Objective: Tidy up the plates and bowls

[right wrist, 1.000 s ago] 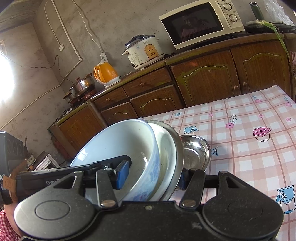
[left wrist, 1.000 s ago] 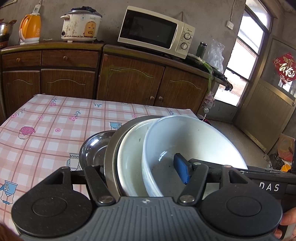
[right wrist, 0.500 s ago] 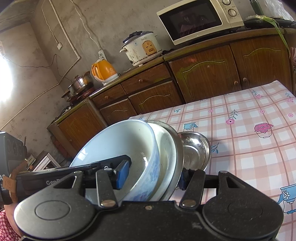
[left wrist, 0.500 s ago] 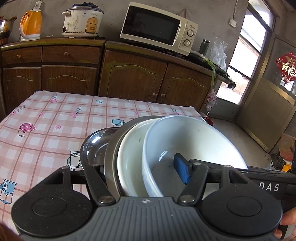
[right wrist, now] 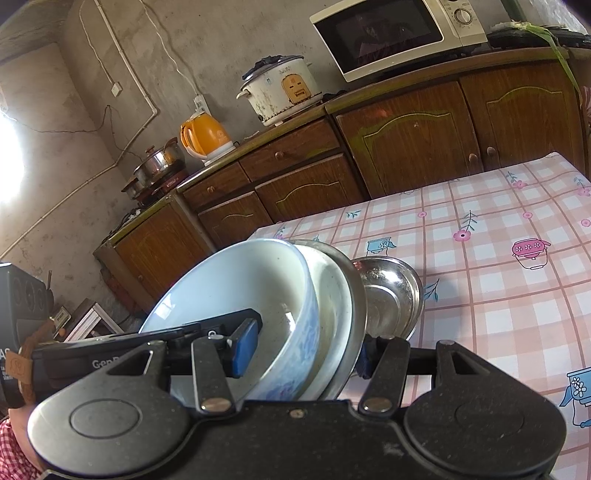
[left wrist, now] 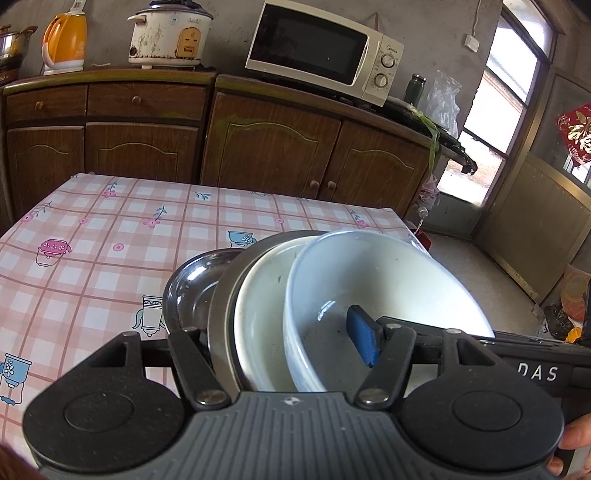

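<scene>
A nested stack of dishes is held on edge above the table: a white bowl with blue flowers (left wrist: 384,291) (right wrist: 236,291), a white plate (left wrist: 258,314) (right wrist: 332,299) behind it, then a steel plate (left wrist: 221,325) (right wrist: 356,295) and a small steel bowl (left wrist: 192,291) (right wrist: 391,295). My left gripper (left wrist: 280,343) is shut on the stack from one side. My right gripper (right wrist: 306,350) is shut on it from the opposite side. One blue pad (left wrist: 364,339) (right wrist: 245,347) of each gripper sits inside the white bowl; the other fingers are hidden behind the stack.
A table with a pink checked cloth (left wrist: 92,251) (right wrist: 498,277) lies below and ahead. Brown cabinets (left wrist: 258,147) stand behind it with a microwave (left wrist: 317,48), rice cooker (left wrist: 170,33) and orange kettle (left wrist: 64,40). A doorway (left wrist: 491,129) is at the right.
Both grippers with the stack have lifted and tilted slightly, so the table and cabinets sit lower in both views. The grip on the dishes is unchanged.
</scene>
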`<state>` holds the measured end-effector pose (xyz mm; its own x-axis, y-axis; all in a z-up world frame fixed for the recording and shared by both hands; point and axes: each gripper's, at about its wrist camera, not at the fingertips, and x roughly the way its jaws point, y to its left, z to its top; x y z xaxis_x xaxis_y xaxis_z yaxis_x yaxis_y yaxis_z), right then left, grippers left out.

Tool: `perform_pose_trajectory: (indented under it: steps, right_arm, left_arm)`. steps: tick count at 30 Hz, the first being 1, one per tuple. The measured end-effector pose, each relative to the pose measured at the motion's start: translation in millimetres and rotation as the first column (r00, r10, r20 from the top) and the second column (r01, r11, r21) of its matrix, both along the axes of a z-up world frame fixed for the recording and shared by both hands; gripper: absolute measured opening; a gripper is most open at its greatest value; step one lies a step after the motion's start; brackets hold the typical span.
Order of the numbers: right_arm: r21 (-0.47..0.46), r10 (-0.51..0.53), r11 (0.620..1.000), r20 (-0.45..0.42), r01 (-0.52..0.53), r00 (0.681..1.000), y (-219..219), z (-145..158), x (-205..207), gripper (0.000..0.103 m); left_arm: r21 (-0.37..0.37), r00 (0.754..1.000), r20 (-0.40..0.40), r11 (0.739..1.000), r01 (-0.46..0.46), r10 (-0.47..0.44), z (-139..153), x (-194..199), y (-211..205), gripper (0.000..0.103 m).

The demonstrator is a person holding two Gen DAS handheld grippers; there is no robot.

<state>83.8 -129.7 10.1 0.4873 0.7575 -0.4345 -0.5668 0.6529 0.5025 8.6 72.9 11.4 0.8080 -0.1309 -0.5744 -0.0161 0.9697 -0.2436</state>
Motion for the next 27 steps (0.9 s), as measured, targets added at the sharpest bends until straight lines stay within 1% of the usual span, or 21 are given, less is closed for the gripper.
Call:
perform_pose_trajectory:
  steps: [27]
  right_arm:
    - [0.001, 0.001, 1.0, -0.014, -0.001, 1.0, 4.3, -8.0, 4.2, 0.065]
  left_arm:
    - [0.0, 1.0, -0.016, 1.0, -0.004, 0.004, -8.1, 8.7, 4.8, 0.066]
